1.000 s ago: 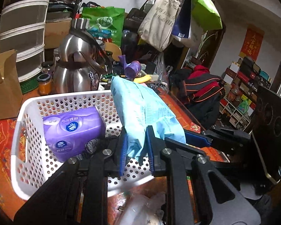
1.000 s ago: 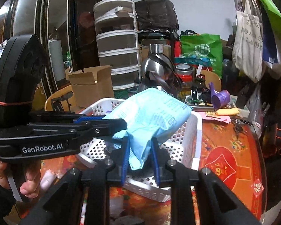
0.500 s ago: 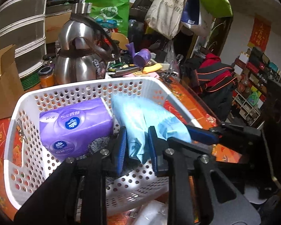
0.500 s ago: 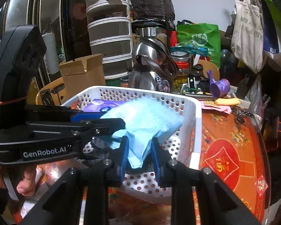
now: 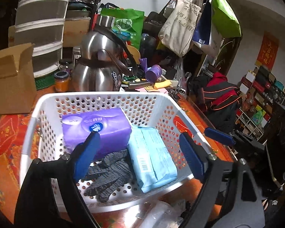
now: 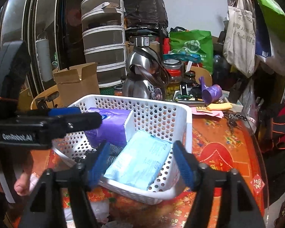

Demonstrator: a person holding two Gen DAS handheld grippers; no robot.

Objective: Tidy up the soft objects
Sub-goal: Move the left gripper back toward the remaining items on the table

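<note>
Both grippers (image 5: 140,153) (image 6: 142,163) spread wide, blue pack (image 5: 152,157) in basket (image 5: 104,96)

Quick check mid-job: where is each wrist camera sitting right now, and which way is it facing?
Left wrist: on the left claw, looking forward and down into the white basket; its open blue fingers frame the purple tissue pack, grey glove and blue pack.
Right wrist: on the right claw, facing the basket's right end; its open fingers, the left claw and the person's hand show.
Shared: basket, both packs, kettle.
</note>
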